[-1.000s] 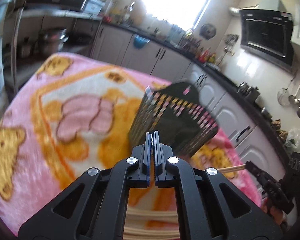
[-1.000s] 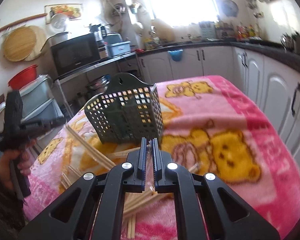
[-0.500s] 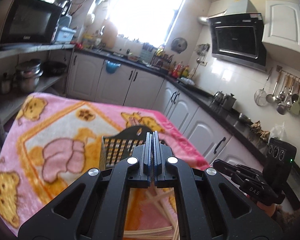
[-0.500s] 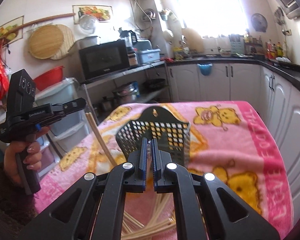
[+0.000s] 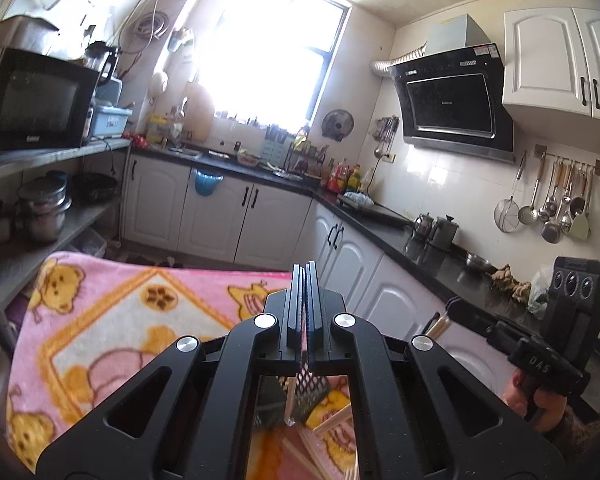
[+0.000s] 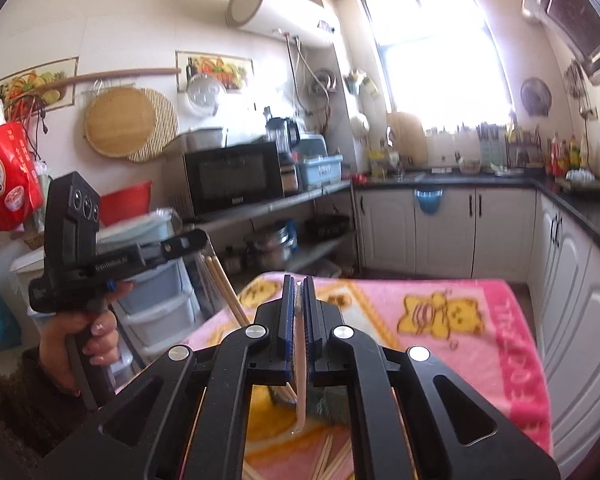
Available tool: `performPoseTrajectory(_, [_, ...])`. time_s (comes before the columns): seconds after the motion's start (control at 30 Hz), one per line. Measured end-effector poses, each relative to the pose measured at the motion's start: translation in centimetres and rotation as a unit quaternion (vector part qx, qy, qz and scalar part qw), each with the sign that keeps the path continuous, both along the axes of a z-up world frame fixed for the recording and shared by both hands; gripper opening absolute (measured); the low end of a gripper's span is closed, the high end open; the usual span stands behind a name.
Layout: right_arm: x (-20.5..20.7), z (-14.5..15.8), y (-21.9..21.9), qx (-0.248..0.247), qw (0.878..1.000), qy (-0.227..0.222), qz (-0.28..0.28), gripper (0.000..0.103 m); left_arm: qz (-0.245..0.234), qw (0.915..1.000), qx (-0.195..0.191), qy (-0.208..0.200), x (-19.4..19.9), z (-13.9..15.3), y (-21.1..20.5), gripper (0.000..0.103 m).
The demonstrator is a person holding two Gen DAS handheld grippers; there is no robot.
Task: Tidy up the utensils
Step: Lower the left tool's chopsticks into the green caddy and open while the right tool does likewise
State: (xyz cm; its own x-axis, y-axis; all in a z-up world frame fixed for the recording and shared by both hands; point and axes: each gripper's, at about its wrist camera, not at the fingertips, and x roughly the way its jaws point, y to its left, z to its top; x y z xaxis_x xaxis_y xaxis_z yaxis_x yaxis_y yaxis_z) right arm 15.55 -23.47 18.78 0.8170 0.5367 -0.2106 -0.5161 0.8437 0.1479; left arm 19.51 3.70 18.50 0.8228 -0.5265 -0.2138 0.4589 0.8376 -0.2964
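Slim wooden chopsticks [image 6: 224,280], fuzzy blanket [image 6: 480,320]

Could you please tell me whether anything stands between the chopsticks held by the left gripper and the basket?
Nothing visible does. The left gripper holds the chopsticks right by the basket; only the gripper's own frame hides part of the basket.

Daylight is pouring through a tall window [image 5: 276,52] and washing out the far wall of a small kitchen, where white cabinets [image 5: 220,216] are running under a dark L-shaped countertop [image 5: 380,216] crowded with bottles and jars. A black range hood [image 5: 452,96] is hanging on the tiled right wall beside a rail of ladles [image 5: 556,196], while a microwave [image 6: 234,178] is sitting on open shelving beneath a white water heater [image 6: 280,12]. A pink teddy-bear blanket [image 6: 480,320] is covering the table in the foreground.
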Motion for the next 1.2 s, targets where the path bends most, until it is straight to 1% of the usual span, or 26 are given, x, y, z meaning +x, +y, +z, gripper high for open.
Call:
performPoseTrajectory(0.2, [2.2, 2.1, -0.7, 0.012, 1.0, -0.017, -0.017, 0.005, 0.008, 0.9999, 0.0, -0.007, 1.7, 1.4, -0.1, 0.0])
performPoseTrajectory(0.33, [4.1, 2.3, -1.0, 0.017, 0.999, -0.009, -0.026, 0.005, 0.018, 0.9998, -0.001, -0.001, 3.3, 1.4, 0.2, 0.0])
performPoseTrajectory(0.4, [5.1, 2.1, -1.0, 0.014, 0.999, -0.002, -0.032, 0.005, 0.02, 0.9998, -0.005, 0.008, 4.1, 0.9, 0.5, 0.0])
performPoseTrajectory(0.53, [6.9, 1.0, -0.7, 0.011, 0.999, 0.018, -0.039, 0.005, 0.018, 0.9991, -0.015, 0.035, 5.7, -0.7, 1.0, 0.0])
performPoseTrajectory(0.73, [9.0, -1.3, -0.2, 0.012, 0.998, 0.049, -0.047, 0.005, 0.015, 0.998, -0.015, 0.059, 7.1, -3.1, 1.1, 0.0])
performPoseTrajectory(1.0, [10.3, -3.7, 0.5, 0.025, 0.995, 0.081, -0.045, 0.005, 0.012, 0.9968, -0.01, 0.078, 7.6, -5.6, 0.6, 0.0])
performPoseTrajectory(1.2, [10.6, -4.9, 0.6, 0.029, 0.994, 0.093, -0.046, 0.006, 0.016, 0.9959, -0.015, 0.088, 7.4, -6.8, 0.8, 0.0])
